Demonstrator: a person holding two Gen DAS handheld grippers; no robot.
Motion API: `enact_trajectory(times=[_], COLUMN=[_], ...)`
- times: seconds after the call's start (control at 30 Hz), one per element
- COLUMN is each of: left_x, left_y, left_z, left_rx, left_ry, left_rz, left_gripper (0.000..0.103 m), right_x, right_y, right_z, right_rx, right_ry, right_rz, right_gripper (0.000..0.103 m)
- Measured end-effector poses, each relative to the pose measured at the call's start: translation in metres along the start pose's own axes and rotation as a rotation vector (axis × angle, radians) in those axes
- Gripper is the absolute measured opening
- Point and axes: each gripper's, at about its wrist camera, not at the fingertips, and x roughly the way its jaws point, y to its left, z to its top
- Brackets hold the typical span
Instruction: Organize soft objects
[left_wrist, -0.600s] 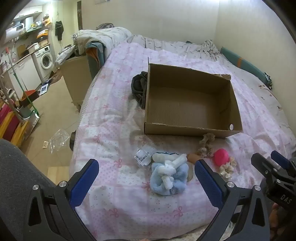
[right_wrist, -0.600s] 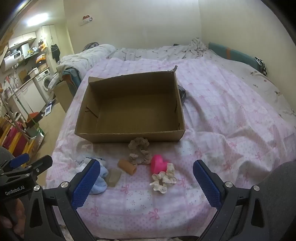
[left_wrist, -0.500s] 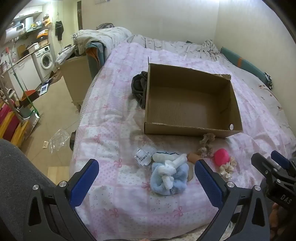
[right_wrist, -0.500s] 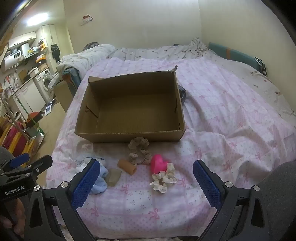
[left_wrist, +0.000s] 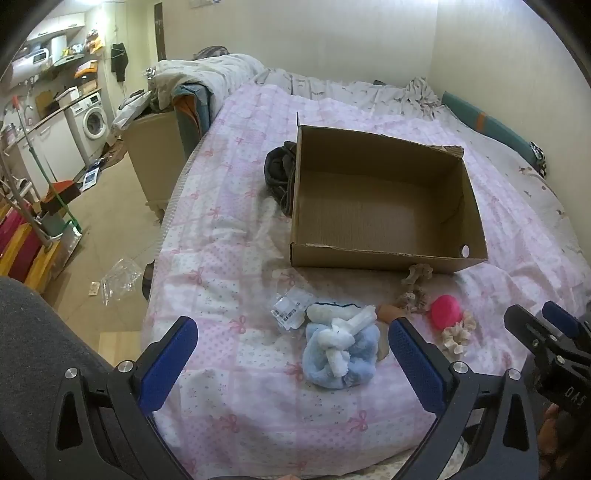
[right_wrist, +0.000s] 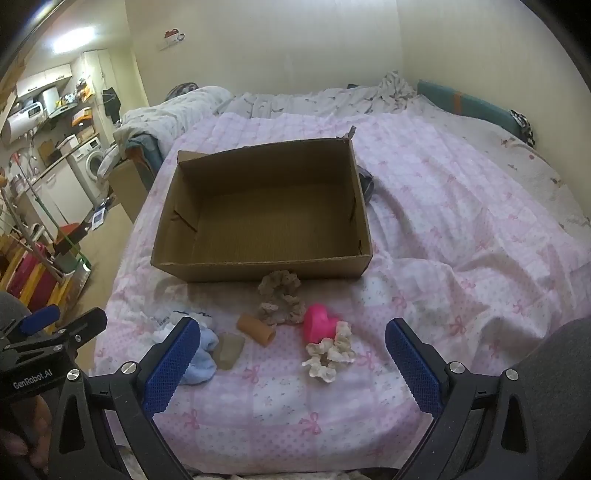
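Note:
An empty cardboard box (left_wrist: 384, 254) (right_wrist: 258, 267) sits on the pink bed. In front of it lie a blue and white plush bundle (left_wrist: 341, 350) (right_wrist: 201, 360), a pink heart (right_wrist: 319, 326) (left_wrist: 445, 312), a cream scrunchie (right_wrist: 328, 356) (left_wrist: 458, 334), a beige scrunchie (right_wrist: 280, 297) (left_wrist: 415, 291), an orange tube (right_wrist: 256, 328) and a small grey-brown piece (right_wrist: 229, 350). My left gripper (left_wrist: 291, 360) is open and empty, just before the plush bundle. My right gripper (right_wrist: 291, 363) is open and empty, before the cream scrunchie.
A clear packet with a label (left_wrist: 291, 312) lies left of the plush. Dark clothing (left_wrist: 279, 173) lies beside the box's left wall. The bed's left edge drops to a floor with a wooden cabinet (left_wrist: 157, 162) and clutter. A wall runs along the bed's right side.

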Motion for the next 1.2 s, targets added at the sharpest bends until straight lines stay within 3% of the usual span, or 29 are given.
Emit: enact_trajectory(times=[1.2], left_x=[0.0041], left_y=[0.0021], left_z=[-0.0021], left_rx=[0.0], left_ry=[0.006], left_rz=[0.003], left_gripper=[0.103], right_x=[0.002], right_y=[0.0013], right_z=[0.0002], right_rx=[-0.003], right_ry=[0.005], right_rz=[-0.003], right_gripper=[0.103])
